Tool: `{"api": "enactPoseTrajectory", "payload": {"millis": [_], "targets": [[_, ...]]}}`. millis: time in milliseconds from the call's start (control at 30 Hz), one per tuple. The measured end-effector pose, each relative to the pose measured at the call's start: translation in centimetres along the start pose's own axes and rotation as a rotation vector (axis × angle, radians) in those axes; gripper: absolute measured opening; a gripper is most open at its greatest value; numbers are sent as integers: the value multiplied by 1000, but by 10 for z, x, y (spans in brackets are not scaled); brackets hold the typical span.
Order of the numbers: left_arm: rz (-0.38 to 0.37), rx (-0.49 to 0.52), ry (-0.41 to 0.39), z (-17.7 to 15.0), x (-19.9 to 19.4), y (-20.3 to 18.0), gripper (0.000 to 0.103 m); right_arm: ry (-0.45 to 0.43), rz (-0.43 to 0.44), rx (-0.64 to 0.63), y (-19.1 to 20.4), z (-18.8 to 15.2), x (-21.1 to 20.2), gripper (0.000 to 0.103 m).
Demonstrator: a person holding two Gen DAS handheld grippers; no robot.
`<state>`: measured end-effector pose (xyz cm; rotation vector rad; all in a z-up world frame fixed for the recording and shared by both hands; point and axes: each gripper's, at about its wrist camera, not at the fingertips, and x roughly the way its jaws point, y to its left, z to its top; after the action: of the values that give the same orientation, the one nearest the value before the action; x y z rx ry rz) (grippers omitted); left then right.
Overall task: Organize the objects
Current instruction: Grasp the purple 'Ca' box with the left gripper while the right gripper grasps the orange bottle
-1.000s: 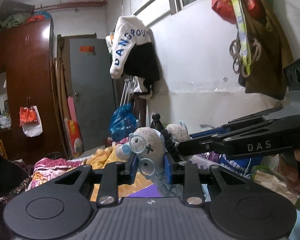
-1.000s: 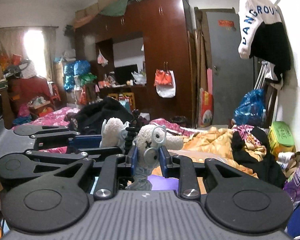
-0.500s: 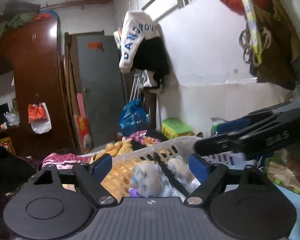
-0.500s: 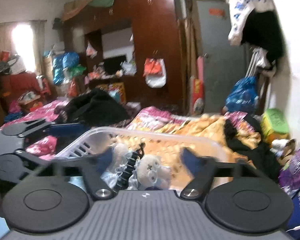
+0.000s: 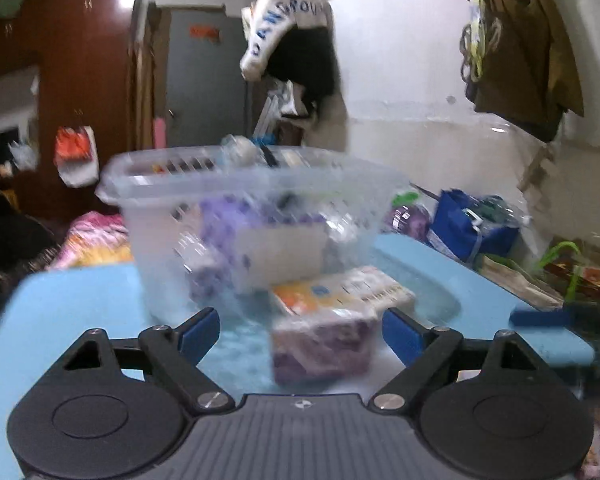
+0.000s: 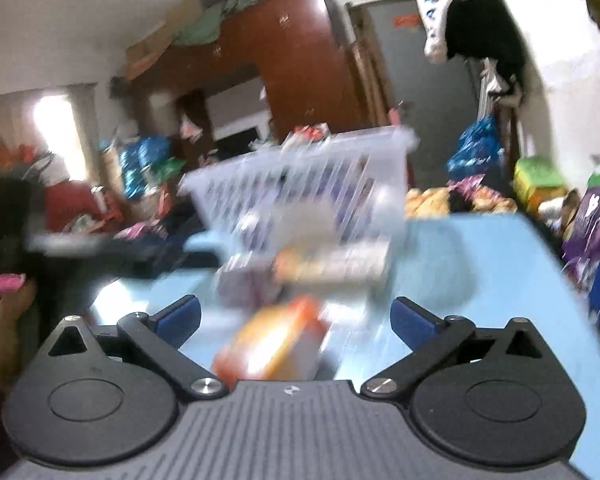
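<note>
1. Light-blue flat worktop (image 5: 80, 300): carries all task items; blurred in both views.
2. Translucent white slotted plastic basket (image 5: 236, 208): stands on the worktop at 12 o'clock from the left gripper; in the right wrist view it (image 6: 308, 184) lies toward 12 o'clock, tilted in the frame. Purple and white contents show through its wall, too blurred to identify.
3. Left gripper (image 5: 300, 330): jaws apart, having just been opening; they clamp nothing, though the purple packet lies in the gap.
4. Right gripper (image 6: 296, 320): jaws wide apart, having just been opening; the orange packet lies ahead between them, unclamped.
5. White-and-orange flat box (image 5: 344, 290): on the worktop, just beside the basket's base.
6. Purple wrapped packet (image 5: 322, 348): on the worktop, touching the box's near edge.
7. Orange-and-yellow packet (image 6: 272, 340): on the worktop, heavily blurred.
</note>
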<state>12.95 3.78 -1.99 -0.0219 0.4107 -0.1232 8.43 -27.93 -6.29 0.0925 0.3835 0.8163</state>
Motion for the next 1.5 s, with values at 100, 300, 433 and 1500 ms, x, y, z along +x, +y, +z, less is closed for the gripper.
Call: {"api": "enactPoseTrajectory", "payload": {"millis": [100,300,433,1500], "targets": [[3,-21,33,-2,10,-1,91,0,-15,-60,9,-3,5,103],[8,11,72,-10,22,-16,91,5,-38,-71,8,-6,9,98],[48,15,93,-8,32,-21,91,16,-36,-96,13,-13,11,86],[0,-4,-90,-11,2,-17,70,-96,-5,-60,-18,13,-7,46]]}}
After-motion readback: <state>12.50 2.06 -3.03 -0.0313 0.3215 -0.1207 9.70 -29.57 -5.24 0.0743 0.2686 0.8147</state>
